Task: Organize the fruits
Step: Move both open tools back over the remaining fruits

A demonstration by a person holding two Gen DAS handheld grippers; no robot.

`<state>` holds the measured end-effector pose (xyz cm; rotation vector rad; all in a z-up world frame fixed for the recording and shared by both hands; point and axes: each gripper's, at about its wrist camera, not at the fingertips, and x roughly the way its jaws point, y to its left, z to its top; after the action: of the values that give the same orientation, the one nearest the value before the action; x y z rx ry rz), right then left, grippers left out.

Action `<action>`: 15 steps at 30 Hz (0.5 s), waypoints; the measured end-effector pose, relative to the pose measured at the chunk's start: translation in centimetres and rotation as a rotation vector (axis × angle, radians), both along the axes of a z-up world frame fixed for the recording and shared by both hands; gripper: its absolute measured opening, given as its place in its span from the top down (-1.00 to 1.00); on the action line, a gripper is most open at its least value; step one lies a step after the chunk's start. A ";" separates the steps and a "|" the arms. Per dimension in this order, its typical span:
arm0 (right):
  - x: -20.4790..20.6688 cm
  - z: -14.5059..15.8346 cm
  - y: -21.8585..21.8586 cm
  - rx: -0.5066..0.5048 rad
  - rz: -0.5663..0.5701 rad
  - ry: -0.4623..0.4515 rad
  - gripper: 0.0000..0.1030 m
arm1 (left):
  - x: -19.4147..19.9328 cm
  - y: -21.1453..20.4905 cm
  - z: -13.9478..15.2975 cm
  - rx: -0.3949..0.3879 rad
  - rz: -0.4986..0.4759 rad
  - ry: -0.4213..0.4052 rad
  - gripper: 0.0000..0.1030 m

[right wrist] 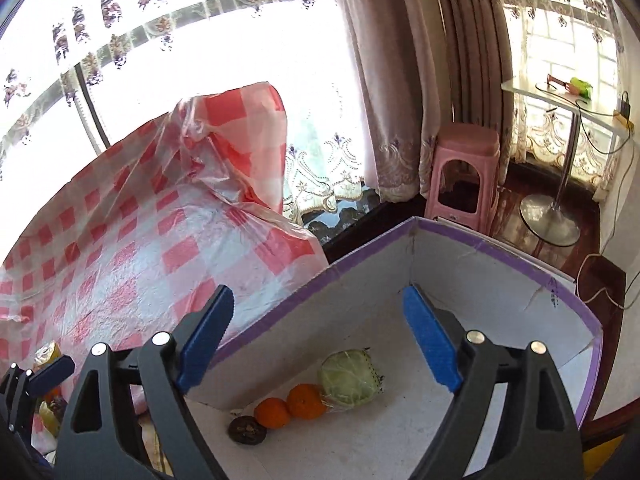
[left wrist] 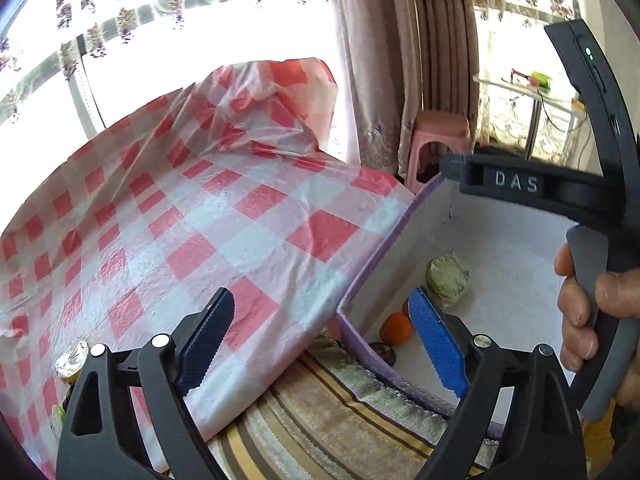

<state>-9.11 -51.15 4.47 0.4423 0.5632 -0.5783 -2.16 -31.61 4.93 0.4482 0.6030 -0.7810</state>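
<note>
A white box with a purple rim (right wrist: 500, 242) holds a wrapped green cabbage (right wrist: 350, 378), two oranges (right wrist: 306, 400) and a dark round fruit (right wrist: 246, 430) in its near left corner. My right gripper (right wrist: 316, 340) is open and empty, held above the box. My left gripper (left wrist: 320, 340) is open and empty over the box's left rim (left wrist: 384, 248) and the checked cloth's edge. The cabbage (left wrist: 447, 278) and one orange (left wrist: 395, 328) also show in the left wrist view. The right gripper's body and my hand (left wrist: 580, 300) show at the right of the left wrist view.
A red-and-white checked plastic cloth (left wrist: 200, 216) covers the table left of the box. Wrapped items (right wrist: 48, 360) lie at its near left edge. A striped towel (left wrist: 340, 408) lies under the box. A pink stool (right wrist: 464, 172) and a small round table (right wrist: 560, 96) stand beyond.
</note>
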 end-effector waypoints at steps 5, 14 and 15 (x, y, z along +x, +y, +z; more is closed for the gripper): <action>1.9 1.8 4.7 -0.057 0.119 -0.011 -0.83 | 1.7 5.5 1.9 -0.117 0.111 -0.008 -0.70; 5.4 2.6 14.1 -0.211 0.241 0.075 -0.96 | 5.0 16.8 3.1 -0.207 0.359 0.030 -0.70; 5.6 2.7 15.2 -0.235 0.254 0.080 -0.96 | 5.4 18.0 3.0 -0.207 0.381 0.033 -0.70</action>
<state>-3.47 -35.94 7.18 0.1226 0.6089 -0.4125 3.21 -13.60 7.93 0.1226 0.6083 -0.4802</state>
